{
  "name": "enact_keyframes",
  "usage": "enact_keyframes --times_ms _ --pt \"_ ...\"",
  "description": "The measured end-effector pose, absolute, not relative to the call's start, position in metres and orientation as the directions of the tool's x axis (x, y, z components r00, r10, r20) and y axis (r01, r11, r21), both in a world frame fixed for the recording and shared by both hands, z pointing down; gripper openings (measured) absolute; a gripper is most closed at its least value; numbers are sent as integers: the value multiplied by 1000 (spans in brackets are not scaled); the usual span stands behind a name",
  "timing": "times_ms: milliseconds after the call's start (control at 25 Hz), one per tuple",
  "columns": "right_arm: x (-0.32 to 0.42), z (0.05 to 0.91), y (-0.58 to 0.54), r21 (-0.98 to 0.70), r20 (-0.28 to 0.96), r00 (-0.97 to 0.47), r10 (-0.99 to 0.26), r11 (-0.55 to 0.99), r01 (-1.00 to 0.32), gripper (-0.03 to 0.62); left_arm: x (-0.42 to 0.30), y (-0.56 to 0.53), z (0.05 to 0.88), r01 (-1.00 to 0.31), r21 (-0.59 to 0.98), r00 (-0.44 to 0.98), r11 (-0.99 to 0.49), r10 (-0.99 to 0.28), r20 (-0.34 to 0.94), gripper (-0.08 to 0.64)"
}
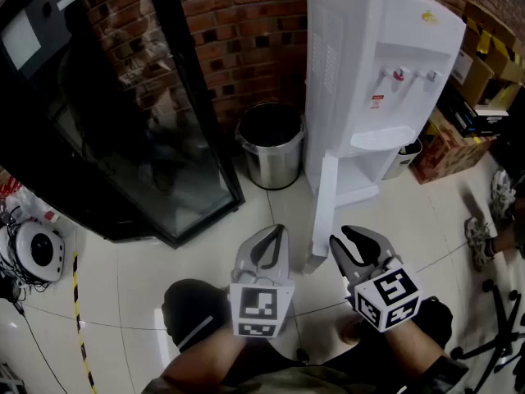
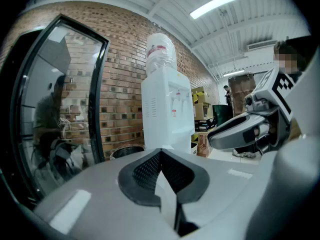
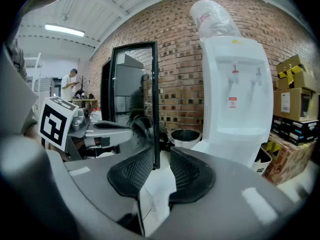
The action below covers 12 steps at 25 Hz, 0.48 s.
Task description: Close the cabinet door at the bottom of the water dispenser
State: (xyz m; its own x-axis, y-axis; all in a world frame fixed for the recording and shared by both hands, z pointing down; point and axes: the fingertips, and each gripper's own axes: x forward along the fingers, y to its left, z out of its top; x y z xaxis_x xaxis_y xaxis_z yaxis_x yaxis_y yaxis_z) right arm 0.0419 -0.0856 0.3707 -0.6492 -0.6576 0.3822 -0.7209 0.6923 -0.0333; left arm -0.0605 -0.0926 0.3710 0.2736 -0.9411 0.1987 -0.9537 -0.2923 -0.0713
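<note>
- A tall white plastic water dispenser (image 1: 385, 64) stands against a red brick wall (image 1: 246, 23).
- Its narrow white cabinet door (image 1: 326, 208), at the foot of the dispenser, stands swung open, edge-on toward the person.
- The grey left gripper (image 1: 280, 230) hovers in front of the dispenser, just left of the open door, with its jaws pressed together on nothing.
- The right gripper (image 1: 346, 238) hovers in front of the dispenser, just right of the door's edge, with its jaws spread and empty.
- A round steel bin (image 1: 271, 150) sits just left of the dispenser.
</note>
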Motion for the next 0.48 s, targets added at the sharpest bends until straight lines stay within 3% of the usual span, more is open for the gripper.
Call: enact_keyframes --times_ms 480 --pt "9 434 -76 41 562 -631 -535 780 -625 129 -56 -99 377 -945 -80 294 -317 -931 214 1"
